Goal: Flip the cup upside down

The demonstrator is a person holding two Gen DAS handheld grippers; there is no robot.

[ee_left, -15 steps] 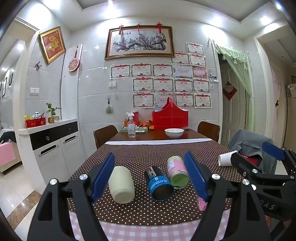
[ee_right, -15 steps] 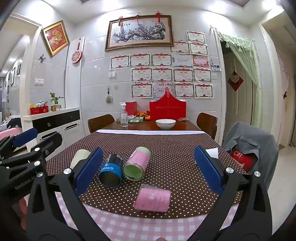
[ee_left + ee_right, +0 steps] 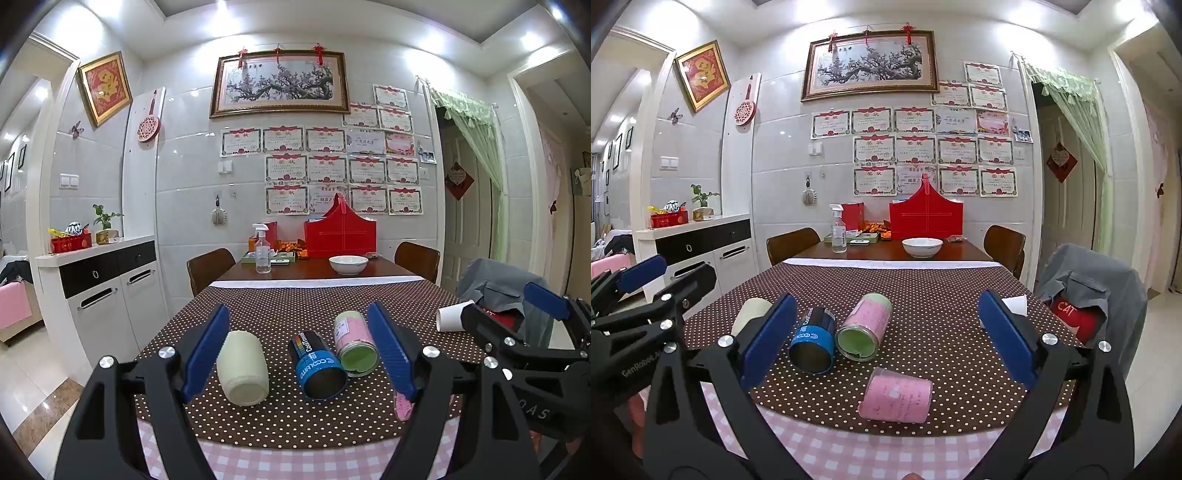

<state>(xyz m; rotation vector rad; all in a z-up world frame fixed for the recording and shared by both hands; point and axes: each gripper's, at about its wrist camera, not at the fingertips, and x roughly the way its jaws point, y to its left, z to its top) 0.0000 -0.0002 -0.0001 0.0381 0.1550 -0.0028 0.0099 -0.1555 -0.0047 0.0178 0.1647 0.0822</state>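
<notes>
Several cups lie on their sides on the dotted brown cloth. A cream cup [image 3: 243,369], a blue-black cup [image 3: 317,365] and a pink-and-green cup [image 3: 355,343] lie between the fingers of my open, empty left gripper [image 3: 301,354]. In the right wrist view the blue-black cup [image 3: 812,341], the pink-and-green cup [image 3: 862,328] and a pink cup [image 3: 897,397] lie before my open, empty right gripper [image 3: 886,343]. A white paper cup [image 3: 452,315] lies at the right edge.
A white bowl [image 3: 921,246], a spray bottle [image 3: 838,230] and a red box [image 3: 925,218] stand at the table's far end. Chairs stand on both sides; the right one [image 3: 1089,291] carries a grey jacket. A white cabinet [image 3: 99,288] stands at the left.
</notes>
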